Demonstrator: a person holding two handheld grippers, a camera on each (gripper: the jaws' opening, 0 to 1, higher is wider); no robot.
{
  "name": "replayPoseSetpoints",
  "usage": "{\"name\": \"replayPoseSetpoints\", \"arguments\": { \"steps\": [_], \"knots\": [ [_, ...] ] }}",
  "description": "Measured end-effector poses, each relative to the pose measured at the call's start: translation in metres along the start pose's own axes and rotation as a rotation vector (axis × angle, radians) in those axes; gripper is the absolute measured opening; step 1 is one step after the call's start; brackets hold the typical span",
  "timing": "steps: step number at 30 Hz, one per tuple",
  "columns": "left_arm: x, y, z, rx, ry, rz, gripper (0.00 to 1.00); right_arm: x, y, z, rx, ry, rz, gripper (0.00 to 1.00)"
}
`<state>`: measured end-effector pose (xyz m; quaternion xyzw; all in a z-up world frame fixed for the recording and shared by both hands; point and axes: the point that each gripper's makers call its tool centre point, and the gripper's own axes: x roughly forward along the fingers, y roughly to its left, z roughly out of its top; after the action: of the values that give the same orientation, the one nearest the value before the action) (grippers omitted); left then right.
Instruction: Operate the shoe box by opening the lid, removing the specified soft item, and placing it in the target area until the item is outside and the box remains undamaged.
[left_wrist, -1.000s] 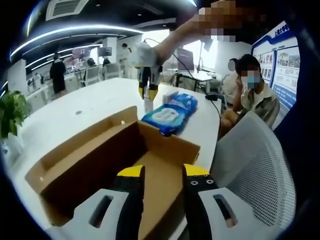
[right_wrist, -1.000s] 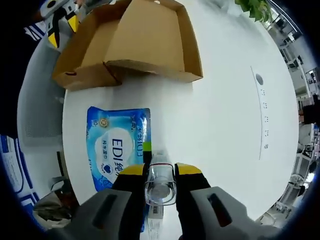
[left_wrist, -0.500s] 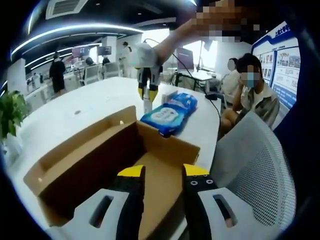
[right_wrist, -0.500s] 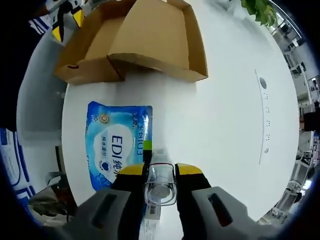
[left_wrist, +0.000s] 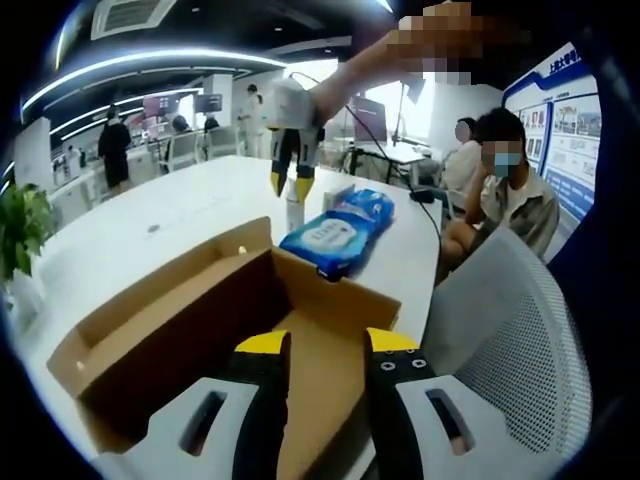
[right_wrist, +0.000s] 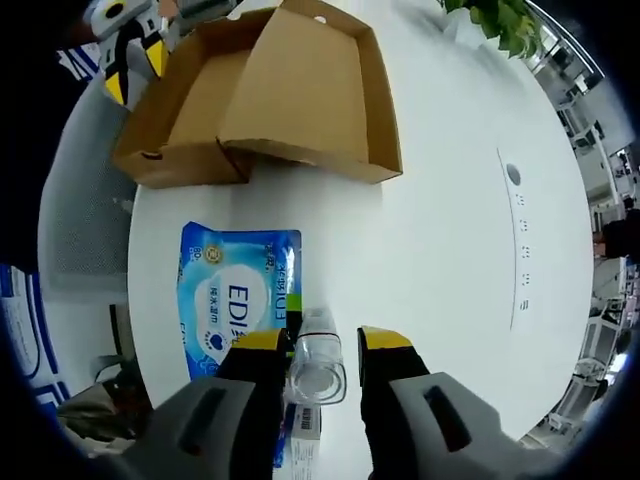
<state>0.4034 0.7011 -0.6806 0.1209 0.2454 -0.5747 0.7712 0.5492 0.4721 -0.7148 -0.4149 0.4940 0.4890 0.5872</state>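
The brown cardboard shoe box (left_wrist: 190, 320) lies open on the white table, its lid (right_wrist: 300, 90) folded back. My left gripper (left_wrist: 327, 345) hovers over the box's near end, open, with only the bare box floor between its jaws. It also shows by that end of the box as the left gripper (right_wrist: 133, 68). A blue soft wipes pack (left_wrist: 338, 232) lies flat on the table beyond the box, the same wipes pack (right_wrist: 238, 310). Beside it stands a clear bottle (right_wrist: 315, 365). My right gripper (right_wrist: 323, 340) is open just above the bottle, with gaps on both sides.
The white table (right_wrist: 440, 230) stretches wide to the right of the pack. A seated person (left_wrist: 510, 190) and a mesh chair (left_wrist: 510, 340) are close by the table's edge. A potted plant (left_wrist: 22, 225) stands at the far side.
My right gripper's jaws have spread off the clear bottle and lifted slightly; the bottle stays standing on the table. The left gripper and the box have held still.
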Motion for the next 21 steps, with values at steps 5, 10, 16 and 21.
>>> {"name": "replayPoseSetpoints", "arguments": {
  "steps": [5, 10, 16, 21],
  "knots": [
    [0.001, -0.002, 0.004, 0.002, -0.012, -0.008, 0.26, -0.014, 0.001, 0.016, 0.025, -0.061, -0.032, 0.25],
    [0.001, -0.003, 0.007, 0.01, -0.019, -0.009, 0.27, -0.023, 0.004, 0.02, 0.012, -0.069, -0.054, 0.25],
    [-0.002, -0.005, 0.009, 0.02, -0.022, -0.008, 0.27, -0.029, 0.009, 0.023, 0.006, -0.066, -0.063, 0.24],
    [-0.007, -0.005, 0.01, 0.022, -0.029, 0.0, 0.26, -0.035, 0.015, 0.033, 0.007, -0.084, -0.075, 0.24]
  ]
}}
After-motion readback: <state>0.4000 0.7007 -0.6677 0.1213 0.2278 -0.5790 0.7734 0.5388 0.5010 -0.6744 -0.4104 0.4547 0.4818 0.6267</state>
